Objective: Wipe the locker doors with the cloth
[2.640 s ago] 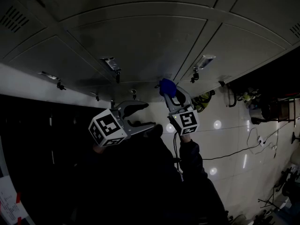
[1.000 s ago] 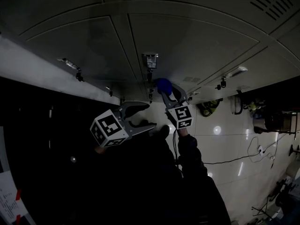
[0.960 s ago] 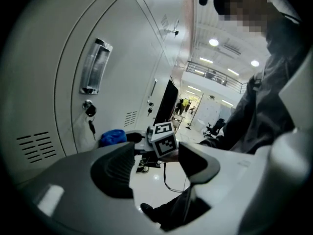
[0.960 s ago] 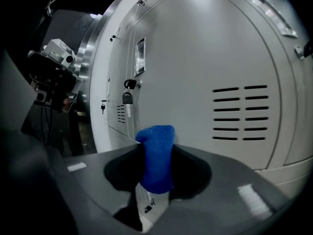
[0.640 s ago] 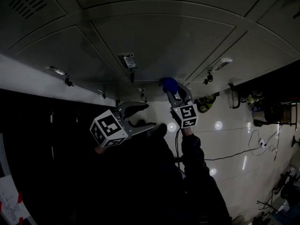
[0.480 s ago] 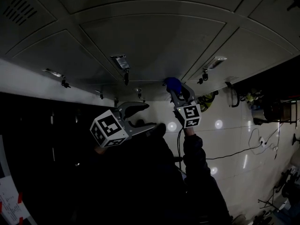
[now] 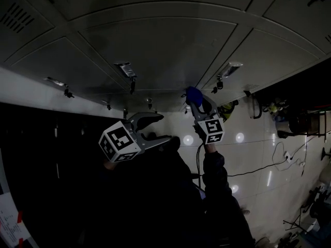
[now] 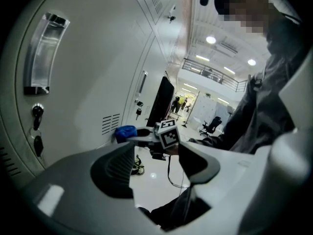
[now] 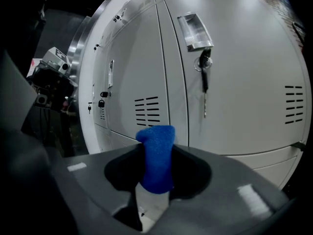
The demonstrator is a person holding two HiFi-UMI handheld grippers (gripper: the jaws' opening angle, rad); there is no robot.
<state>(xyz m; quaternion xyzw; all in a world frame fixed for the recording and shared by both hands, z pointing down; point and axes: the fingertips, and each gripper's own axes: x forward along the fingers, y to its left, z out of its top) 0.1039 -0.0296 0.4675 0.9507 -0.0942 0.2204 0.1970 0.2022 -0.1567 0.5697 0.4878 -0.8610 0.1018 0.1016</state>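
My right gripper (image 7: 196,98) is shut on a blue cloth (image 9: 156,156), whose folded end (image 7: 193,94) presses against the grey locker door (image 7: 155,50) close to its lower edge. In the right gripper view the cloth stands upright between the jaws, in front of the door's vent slots (image 9: 146,111). The door to the right has a recessed handle (image 9: 195,31) with a key (image 9: 205,75) hanging in its lock. My left gripper (image 7: 155,126) hangs open and empty to the left, away from the doors. The left gripper view shows the cloth (image 8: 125,132) and the right gripper (image 8: 139,133) ahead of it.
Locker handles (image 7: 126,69) and hanging keys (image 7: 132,85) stick out from the doors. A cable (image 7: 258,166) trails over the glossy floor. Boots (image 7: 224,109) stand by the lockers on the right. The person's dark sleeve (image 7: 214,174) fills the lower middle.
The right gripper with the blue cloth has slid to the right along the lower part of the locker door. The left gripper has stayed where it was.
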